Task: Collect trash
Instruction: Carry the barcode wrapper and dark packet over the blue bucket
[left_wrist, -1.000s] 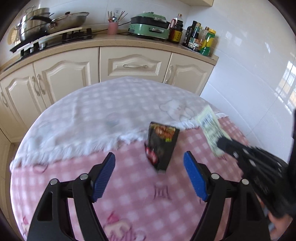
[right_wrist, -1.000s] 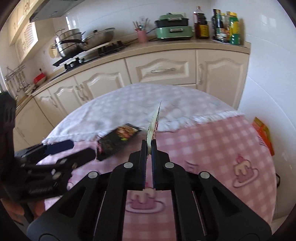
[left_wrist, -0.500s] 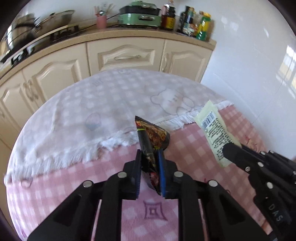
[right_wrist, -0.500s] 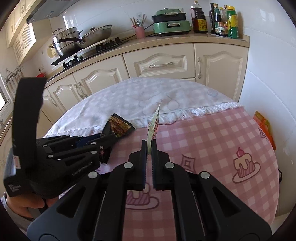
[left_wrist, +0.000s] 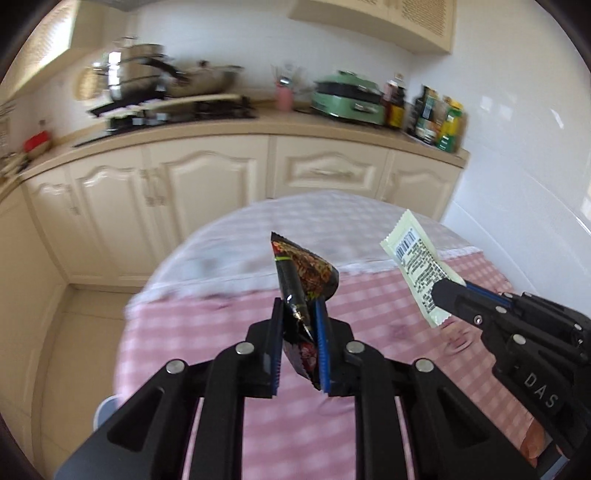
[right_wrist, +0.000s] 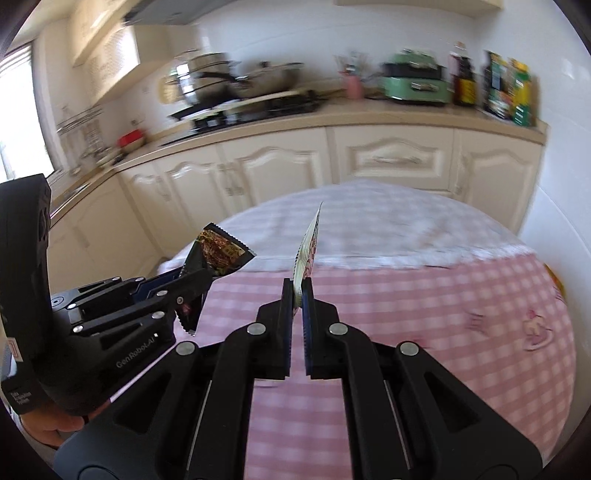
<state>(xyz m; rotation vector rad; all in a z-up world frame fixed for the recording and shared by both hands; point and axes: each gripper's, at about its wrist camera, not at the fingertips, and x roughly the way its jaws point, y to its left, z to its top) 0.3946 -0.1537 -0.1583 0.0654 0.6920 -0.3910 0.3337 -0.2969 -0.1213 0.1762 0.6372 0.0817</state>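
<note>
Trash in both grippers: left gripper (left_wrist: 299, 314) fingers clamp a dark wrapper (left_wrist: 303, 269), right gripper (right_wrist: 297, 295) fingers pinch a pale packet (right_wrist: 306, 251), both above the tabletop (right_wrist: 424, 295). Next, likely, carrying them to a bin, none visible.

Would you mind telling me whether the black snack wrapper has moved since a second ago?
Yes. The black snack wrapper has been lifted off the pink checked tablecloth, now clamped in the left gripper, whose jaws have just closed.

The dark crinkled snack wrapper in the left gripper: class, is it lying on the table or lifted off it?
Lifted: the dark crinkled snack wrapper hangs pinched in the left gripper, above the pink checked tablecloth.
</note>
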